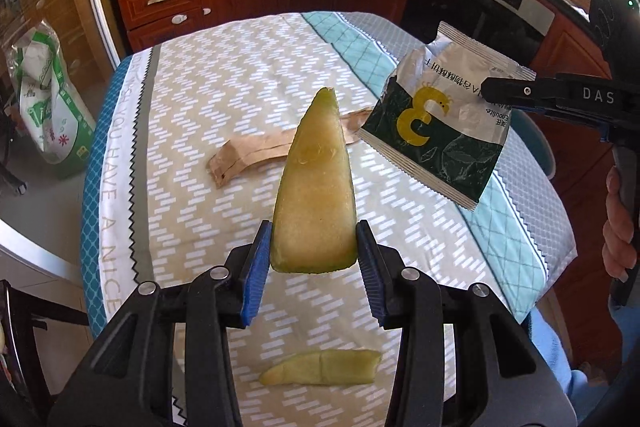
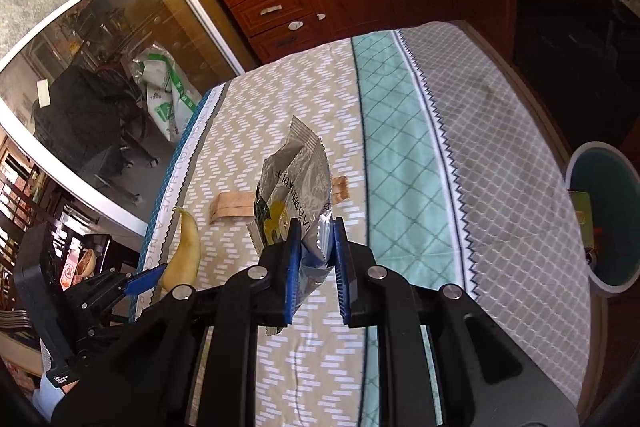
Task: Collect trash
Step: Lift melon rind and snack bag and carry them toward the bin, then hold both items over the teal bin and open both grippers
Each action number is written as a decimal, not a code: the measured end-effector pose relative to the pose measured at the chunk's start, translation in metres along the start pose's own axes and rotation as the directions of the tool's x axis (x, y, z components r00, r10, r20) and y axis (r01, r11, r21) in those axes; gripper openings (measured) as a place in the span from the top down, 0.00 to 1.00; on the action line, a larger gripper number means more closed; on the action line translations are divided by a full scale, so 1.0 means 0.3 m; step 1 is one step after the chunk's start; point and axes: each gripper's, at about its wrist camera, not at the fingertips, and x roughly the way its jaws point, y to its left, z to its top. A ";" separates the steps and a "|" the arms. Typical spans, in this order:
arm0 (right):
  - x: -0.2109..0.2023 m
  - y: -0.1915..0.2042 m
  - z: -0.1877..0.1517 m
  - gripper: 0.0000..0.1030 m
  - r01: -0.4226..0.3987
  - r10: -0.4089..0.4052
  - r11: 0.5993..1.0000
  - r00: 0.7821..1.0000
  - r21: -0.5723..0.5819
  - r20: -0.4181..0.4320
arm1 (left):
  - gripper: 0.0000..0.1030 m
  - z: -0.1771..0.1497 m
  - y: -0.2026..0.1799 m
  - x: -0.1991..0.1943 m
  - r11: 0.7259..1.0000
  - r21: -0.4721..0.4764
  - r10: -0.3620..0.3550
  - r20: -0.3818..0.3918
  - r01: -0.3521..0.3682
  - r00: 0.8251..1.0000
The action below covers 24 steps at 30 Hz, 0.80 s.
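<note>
Melon rind and wrapper gripped above tablecloth

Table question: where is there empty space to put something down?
The grey checked side of the table, near the bin, is bare. So is the far end beyond the brown paper. The middle is busier: brown paper and a melon peel lie there.

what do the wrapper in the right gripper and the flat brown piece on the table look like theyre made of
Wrapper: thin plastic-foil film, it seems; glossy printed outside, silvery inside, creased, with serrated sealed edges. Brown piece: probably kraft paper, matte tan, folded flat with visible creases; it could be a small bag or a sleeve.
</note>
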 end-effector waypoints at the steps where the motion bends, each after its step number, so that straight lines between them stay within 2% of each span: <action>1: -0.024 -0.030 0.006 0.86 0.012 -0.012 1.000 1.000 0.010 0.015 | 0.59 0.018 -0.024 0.002 1.000 0.007 -0.009 0.004 0.009 1.000; 6: -0.134 -0.185 0.031 0.86 0.071 -0.075 0.996 0.994 0.052 0.079 | 0.59 0.107 -0.175 0.023 0.996 0.060 -0.066 0.021 0.065 0.998; 11: -0.245 -0.421 0.041 0.86 0.136 -0.155 0.979 0.980 0.155 0.124 | 0.59 0.209 -0.367 0.085 0.982 0.136 -0.137 0.012 0.135 0.990; 18: -0.396 -0.741 -0.001 0.86 0.249 -0.300 0.921 0.944 0.298 0.137 | 0.59 0.330 -0.664 0.219 0.938 0.242 -0.246 -0.037 0.247 0.969; 24: -0.478 -0.921 -0.043 0.86 0.328 -0.400 0.866 0.907 0.377 0.129 | 0.59 0.397 -0.873 0.330 0.898 0.308 -0.303 -0.090 0.316 0.949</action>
